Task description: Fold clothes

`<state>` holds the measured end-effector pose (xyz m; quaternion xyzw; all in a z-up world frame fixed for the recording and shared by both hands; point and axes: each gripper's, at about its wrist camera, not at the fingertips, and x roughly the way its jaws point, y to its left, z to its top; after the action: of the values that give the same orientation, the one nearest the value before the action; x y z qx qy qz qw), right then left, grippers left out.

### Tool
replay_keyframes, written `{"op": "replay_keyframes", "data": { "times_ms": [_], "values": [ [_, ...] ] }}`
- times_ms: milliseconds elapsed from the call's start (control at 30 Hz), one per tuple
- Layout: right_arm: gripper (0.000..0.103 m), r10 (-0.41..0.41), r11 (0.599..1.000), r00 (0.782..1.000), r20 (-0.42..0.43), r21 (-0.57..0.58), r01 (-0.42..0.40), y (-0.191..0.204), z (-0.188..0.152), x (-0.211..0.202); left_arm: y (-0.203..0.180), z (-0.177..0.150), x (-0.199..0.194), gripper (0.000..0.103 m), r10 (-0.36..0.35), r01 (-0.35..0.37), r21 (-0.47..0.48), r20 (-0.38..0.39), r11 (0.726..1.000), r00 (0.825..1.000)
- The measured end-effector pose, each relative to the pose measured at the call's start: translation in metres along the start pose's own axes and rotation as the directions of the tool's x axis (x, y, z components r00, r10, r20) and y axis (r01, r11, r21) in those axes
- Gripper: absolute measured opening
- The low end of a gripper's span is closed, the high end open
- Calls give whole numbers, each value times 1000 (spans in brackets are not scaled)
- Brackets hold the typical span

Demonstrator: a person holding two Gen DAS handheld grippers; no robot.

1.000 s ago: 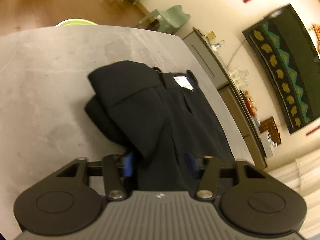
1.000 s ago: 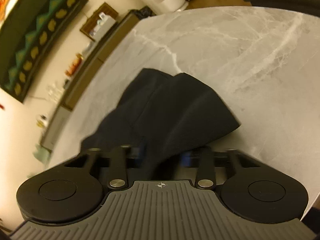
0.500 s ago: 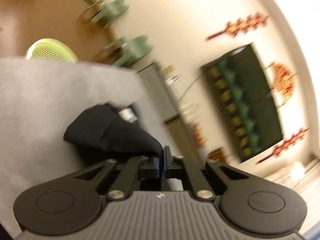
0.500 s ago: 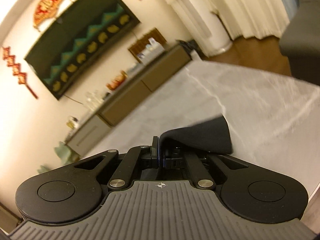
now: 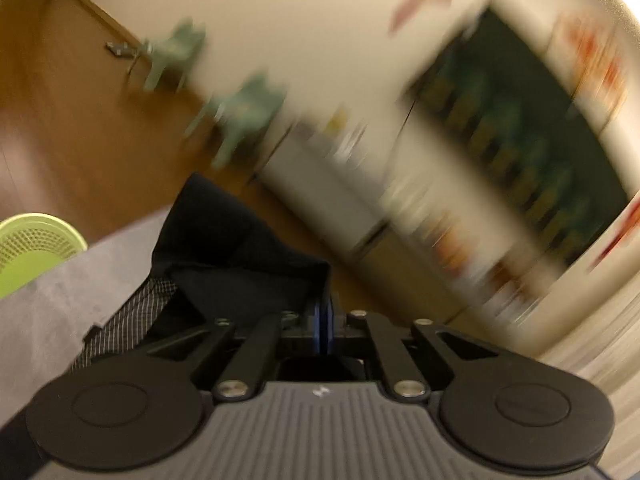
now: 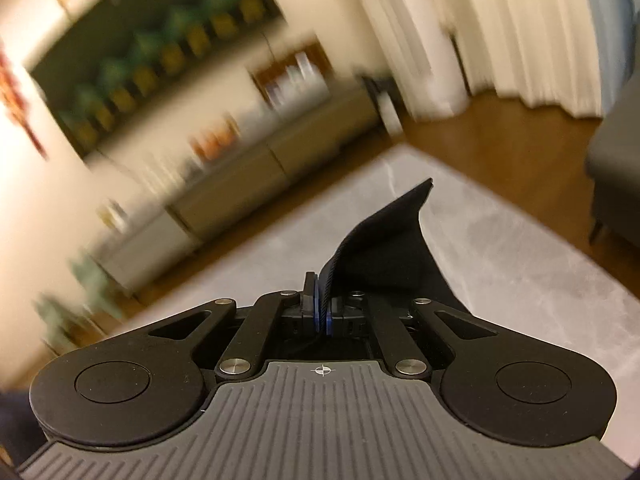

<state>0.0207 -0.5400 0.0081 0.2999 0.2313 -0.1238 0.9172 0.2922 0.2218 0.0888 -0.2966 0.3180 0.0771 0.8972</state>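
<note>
Black garment (image 5: 240, 264) is pinched between closed fingers of left gripper (image 5: 322, 320) and right gripper (image 6: 322, 312).

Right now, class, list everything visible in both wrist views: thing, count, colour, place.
Garment: one, black with checked lining, lifted over the table, pinched in both grippers.
Table: one, grey marble, below.
Basket: one, lime green, beyond the table's left edge.
Chairs: two, pale green, by the wall, blurred.
Wall hanging: one, dark green and gold.
Curtains: cream, right.
Left gripper: black, shut.
Right gripper: black, shut.
</note>
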Motion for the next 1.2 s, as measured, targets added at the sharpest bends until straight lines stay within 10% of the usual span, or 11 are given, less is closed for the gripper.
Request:
{"op": "replay_keyframes", "data": {
  "times_ms": [100, 300, 567, 633, 700, 833, 900, 1067, 1200],
  "values": [
    [53, -55, 998, 996, -64, 4, 56, -7, 2, 57, 7, -12, 89, 11, 210, -207, 45, -101, 977, 972],
    [53, -164, 986, 968, -193, 2, 167, -20, 7, 172, 32, -38, 81, 14, 124, -121, 99, -23, 988, 992],
    [41, -256, 937, 925, -279, -307, 166, -2, -38, 163, 80, -110, 81, 17, 205, -158, 288, -140, 945, 969],
    [45, -422, 838, 882, -208, -460, 293, 0, -42, 157, 113, -106, 66, 6, 238, -205, 220, -135, 954, 962],
    [64, -480, 807, 862, -159, -467, 363, -12, -41, 147, 139, -94, 33, 19, 166, -155, 123, -85, 980, 982],
    [46, -589, 731, 807, -33, -448, 515, -7, -35, 118, 182, -68, -50, 32, -29, 33, -52, 78, 998, 997],
    [46, -491, 770, 871, 19, -459, 443, 35, -44, 91, 202, -60, -84, 41, -98, 115, -115, 144, 987, 985],
    [54, -119, 751, 992, -33, -656, 68, 194, -122, 57, 239, -101, -79, 41, -82, 73, -173, -46, 982, 996],
    [62, 175, 573, 950, -257, -758, -311, 353, -218, 53, 255, -112, -62, 40, -69, 40, -213, -131, 976, 989]
  ]
}}
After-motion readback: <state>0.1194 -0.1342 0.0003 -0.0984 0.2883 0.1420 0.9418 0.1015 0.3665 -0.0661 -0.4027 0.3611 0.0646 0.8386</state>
